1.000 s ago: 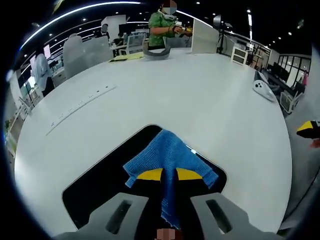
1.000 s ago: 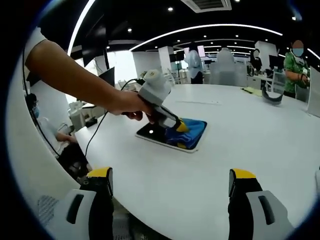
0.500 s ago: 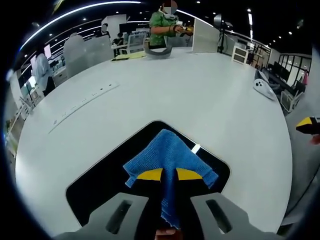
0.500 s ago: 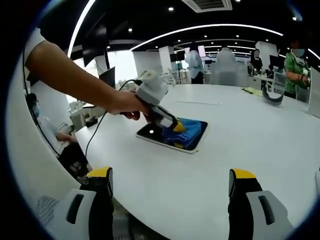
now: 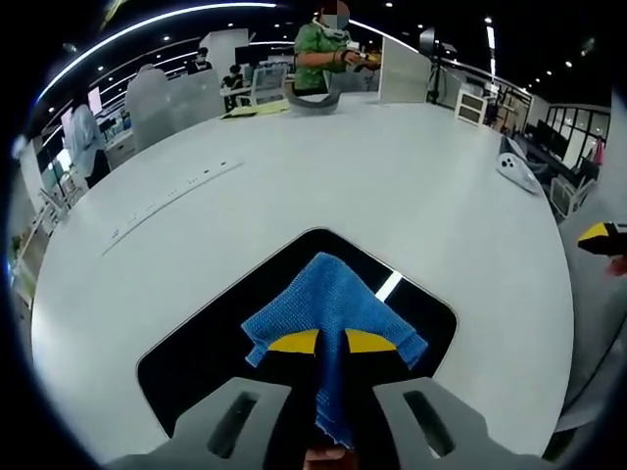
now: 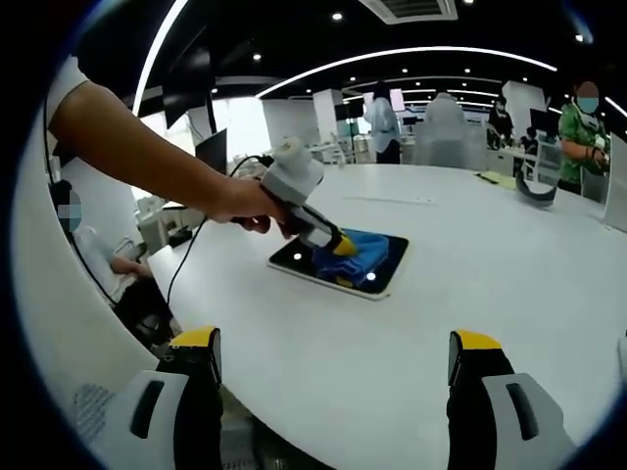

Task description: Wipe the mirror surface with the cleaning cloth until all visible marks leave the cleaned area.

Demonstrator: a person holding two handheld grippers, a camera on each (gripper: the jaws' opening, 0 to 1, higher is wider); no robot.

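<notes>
A dark rectangular mirror (image 5: 225, 323) lies flat on the white round table (image 5: 392, 186). My left gripper (image 5: 331, 341) is shut on a blue cleaning cloth (image 5: 328, 304), which is pressed onto the mirror's surface. In the right gripper view the mirror (image 6: 377, 277) sits ahead on the table, with the cloth (image 6: 358, 248) bunched on it under the left gripper (image 6: 338, 243), held by a person's hand (image 6: 240, 204). My right gripper (image 6: 333, 357) hangs open above the near table edge, well short of the mirror, with nothing between its jaws.
A white device (image 5: 517, 176) lies at the table's right edge. A grey curved object (image 5: 312, 104) and yellow papers (image 5: 250, 111) lie at the far side. A person in green (image 5: 321, 54) stands beyond. A thin strip (image 5: 167, 201) lies left of the mirror.
The left gripper has drawn the cloth back along the mirror, toward the near-left end; more bare glass with a bright reflection shows beyond the cloth. The right gripper stays still.
</notes>
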